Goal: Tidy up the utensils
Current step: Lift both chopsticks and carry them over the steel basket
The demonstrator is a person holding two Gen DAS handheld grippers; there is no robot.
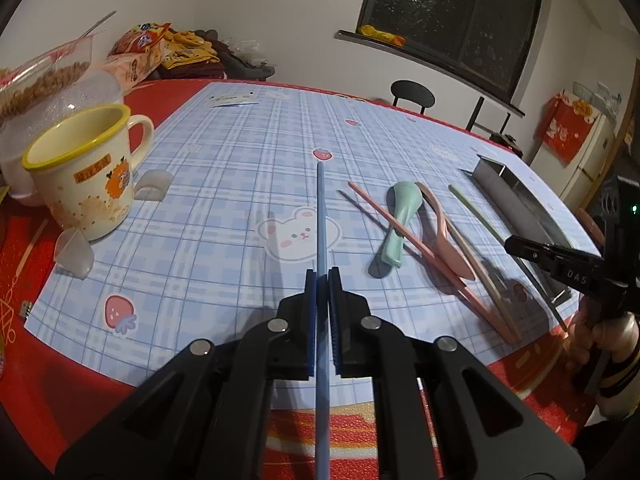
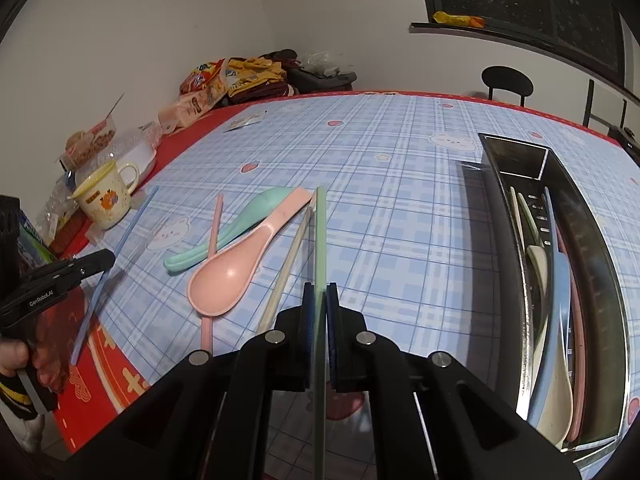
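Left claw point(image 1: 322, 276) clamps a blue chopstick point(image 1: 321, 216), right claw point(image 2: 320, 292) a green chopstick point(image 2: 319, 240); thin, long sticks could swivel and miss the steel tray point(image 2: 592, 248) at the bench's right edge

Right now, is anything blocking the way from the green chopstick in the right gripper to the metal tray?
Nothing visible. The green chopstick is clamped in the right gripper; only bare tablecloth lies between it and the metal tray.

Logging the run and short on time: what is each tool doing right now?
Left tool: closed on the blue chopstick.
Right tool: closed on the green chopstick.
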